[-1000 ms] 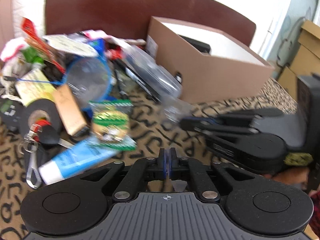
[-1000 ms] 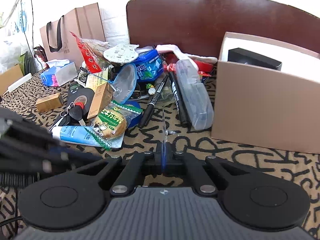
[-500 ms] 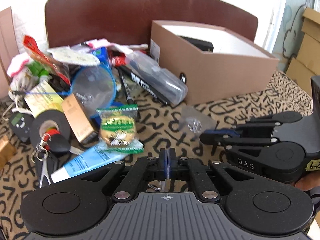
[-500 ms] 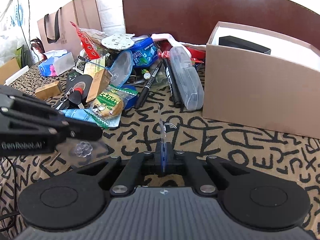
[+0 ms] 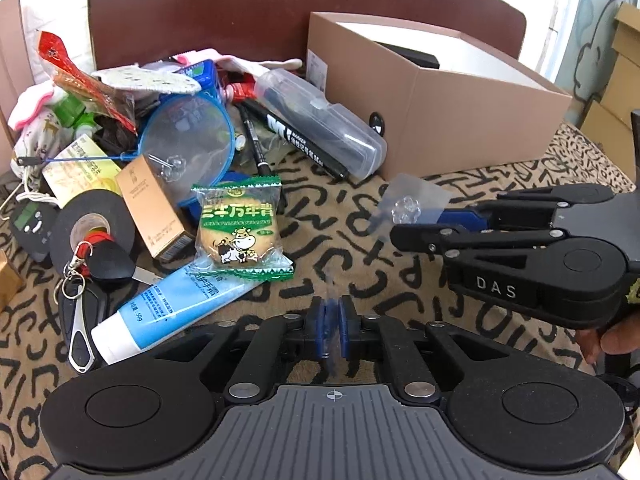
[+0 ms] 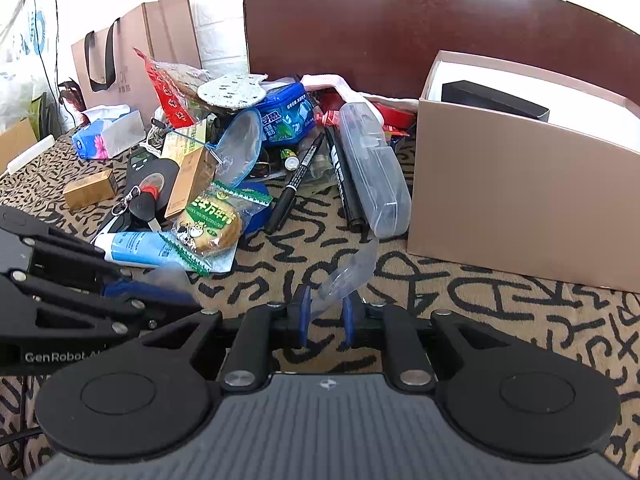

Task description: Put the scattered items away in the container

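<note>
The left gripper (image 5: 332, 330) sits low over the patterned bench (image 5: 360, 240), its blue fingers (image 5: 318, 328) parting. A thin clear film stands between them, seen edge-on and faint; whether the pads press on it I cannot tell.

The right gripper (image 6: 325, 316) is also opening, its fingers (image 6: 303, 312) a little apart. A clear plastic bag (image 6: 344, 272) rises from the gap and leans up and to the right, above the bench and short of the box (image 6: 520, 208). It lies nearer the left finger; the right finger stands clear of it. In the left view the same bag (image 5: 412, 204) sticks out from the tip of the right gripper (image 5: 416, 224), with a small flower-shaped clear piece inside it. A hand (image 5: 612, 340) shows behind that gripper at the right edge.

The brown box (image 5: 460, 120) stands open at the back right of the bench, a black item inside it. The bag is in front of it, not over it.

The rest of the clutter lies in a heap to the left: a cookie packet (image 5: 238, 232) on a blue tube (image 5: 168, 316), keys (image 5: 100, 268), a tape roll (image 5: 90, 224), markers (image 5: 304, 144), and a clear case (image 5: 320, 120) just beside the box wall.
</note>
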A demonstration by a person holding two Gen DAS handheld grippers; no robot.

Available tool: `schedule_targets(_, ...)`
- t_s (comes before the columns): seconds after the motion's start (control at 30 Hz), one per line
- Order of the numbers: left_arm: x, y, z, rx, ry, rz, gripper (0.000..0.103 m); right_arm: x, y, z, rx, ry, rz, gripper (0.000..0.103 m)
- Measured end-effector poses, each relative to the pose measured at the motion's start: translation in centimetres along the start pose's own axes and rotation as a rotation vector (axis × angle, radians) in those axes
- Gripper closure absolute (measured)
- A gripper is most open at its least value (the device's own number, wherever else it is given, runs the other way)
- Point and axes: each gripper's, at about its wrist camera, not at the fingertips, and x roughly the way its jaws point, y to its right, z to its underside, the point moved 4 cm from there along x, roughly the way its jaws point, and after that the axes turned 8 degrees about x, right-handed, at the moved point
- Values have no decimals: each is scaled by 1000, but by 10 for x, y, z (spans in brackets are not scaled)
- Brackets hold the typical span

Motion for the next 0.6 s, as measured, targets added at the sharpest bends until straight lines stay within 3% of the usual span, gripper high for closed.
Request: schedule_targets(0.6, 0, -6, 0, -25, -6, 6, 95, 15, 12, -3, 127, -20, 1, 78)
